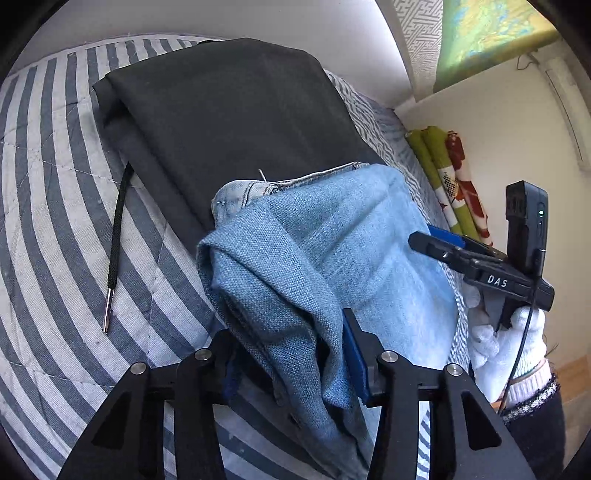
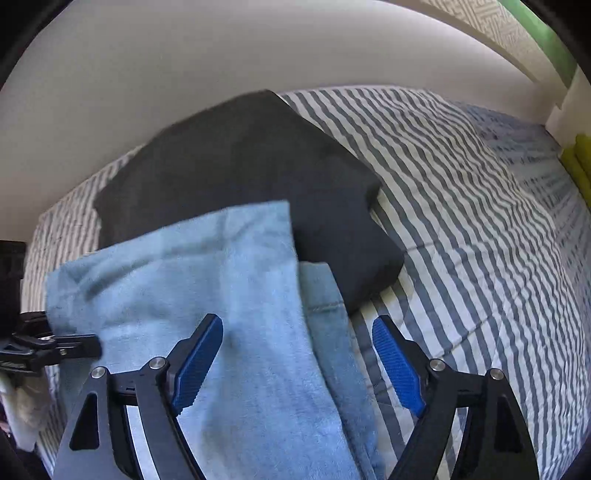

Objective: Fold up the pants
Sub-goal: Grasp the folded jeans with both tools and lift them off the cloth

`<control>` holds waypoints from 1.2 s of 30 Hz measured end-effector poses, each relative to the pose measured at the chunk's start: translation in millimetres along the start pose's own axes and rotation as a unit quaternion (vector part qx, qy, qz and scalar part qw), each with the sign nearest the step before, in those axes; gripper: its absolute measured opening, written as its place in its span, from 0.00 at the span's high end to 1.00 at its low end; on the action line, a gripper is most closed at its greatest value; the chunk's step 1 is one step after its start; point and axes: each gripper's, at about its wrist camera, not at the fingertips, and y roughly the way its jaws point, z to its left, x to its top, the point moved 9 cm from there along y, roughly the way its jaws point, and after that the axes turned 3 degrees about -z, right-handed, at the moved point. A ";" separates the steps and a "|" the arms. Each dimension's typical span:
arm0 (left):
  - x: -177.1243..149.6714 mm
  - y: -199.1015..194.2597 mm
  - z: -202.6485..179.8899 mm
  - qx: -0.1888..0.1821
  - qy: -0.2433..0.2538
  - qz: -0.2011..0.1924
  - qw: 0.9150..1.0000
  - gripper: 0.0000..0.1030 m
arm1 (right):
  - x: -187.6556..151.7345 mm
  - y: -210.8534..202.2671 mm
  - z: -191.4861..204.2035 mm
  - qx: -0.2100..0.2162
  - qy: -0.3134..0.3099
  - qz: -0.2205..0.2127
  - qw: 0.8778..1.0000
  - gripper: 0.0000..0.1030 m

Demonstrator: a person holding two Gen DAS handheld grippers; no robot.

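On one striped quilt [image 2: 461, 206]: two pants; left tongs [image 1: 291, 354] pinch jeans [image 1: 314, 240]; right tongs [image 2: 297, 365] gape.

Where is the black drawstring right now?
In the left wrist view, the drawstring lies on the striped quilt, left of the jeans, running down from the edge of the folded dark pants; it is not visible in the right wrist view.

Home bedroom: bed with blue-and-white striped quilted cover [image 1: 55, 206], folded dark garment [image 1: 229, 122] on it, white walls, patterned wallpaper strip [image 1: 417, 33], wood floor [image 1: 569, 373] beside bed
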 end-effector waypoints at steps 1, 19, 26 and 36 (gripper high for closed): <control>0.0 -0.4 -2.3 -0.001 0.001 -0.001 1.000 0.58 | -3.5 4.4 0.9 0.002 -0.003 0.013 1.000 0.22; -2.1 -14.4 -3.5 -0.009 0.010 -0.010 1.000 0.69 | -37.1 0.9 9.7 0.031 0.072 0.059 0.995 0.74; -7.5 -48.2 -44.6 -0.026 0.091 -0.048 0.994 0.74 | -44.1 -43.4 33.3 -0.062 0.044 0.019 0.997 0.86; -8.4 -122.6 -97.7 -0.111 0.128 -0.070 0.983 0.76 | -66.1 -165.3 56.6 -0.074 0.130 -0.071 0.986 0.87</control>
